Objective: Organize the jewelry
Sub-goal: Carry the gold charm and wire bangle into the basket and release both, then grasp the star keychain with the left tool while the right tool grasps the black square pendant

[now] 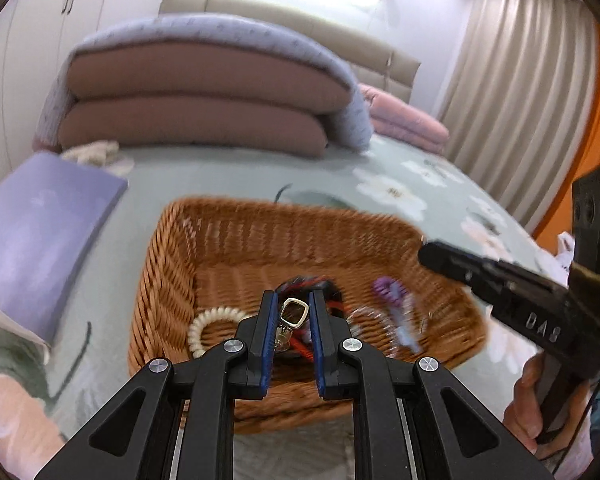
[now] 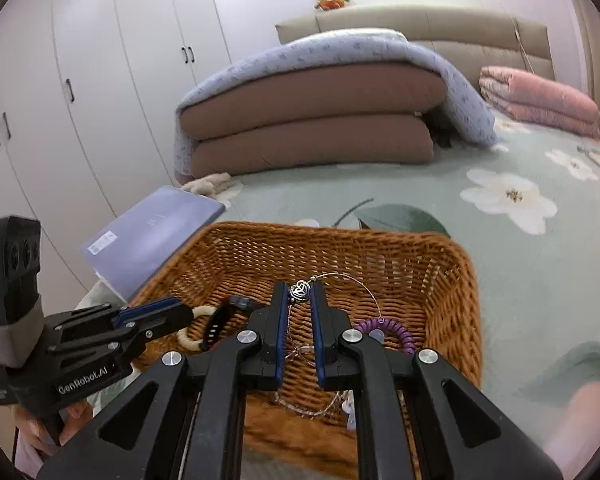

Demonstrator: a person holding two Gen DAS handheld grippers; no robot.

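**Both claws lift jewelry pieces over the wicker basket**

The left claw is clamped on a small squarish metal pendant with a tiny charm hanging below it, held above the wicker basket that sits on the bed. The right claw is clamped on a silver heart-shaped charm, and its thin wire hoop arcs away to the right, over the basket interior.

Pinching each piece by its solid charm rather than its fine wire probably gives the pads something firm to grip, and lets the loose parts hang free without tangling.

Other pieces lie on the basket floor: a cream bead bracelet, a purple coil band and a dark band. A lilac box just left of the basket looks like a likely destination, though that is a guess.
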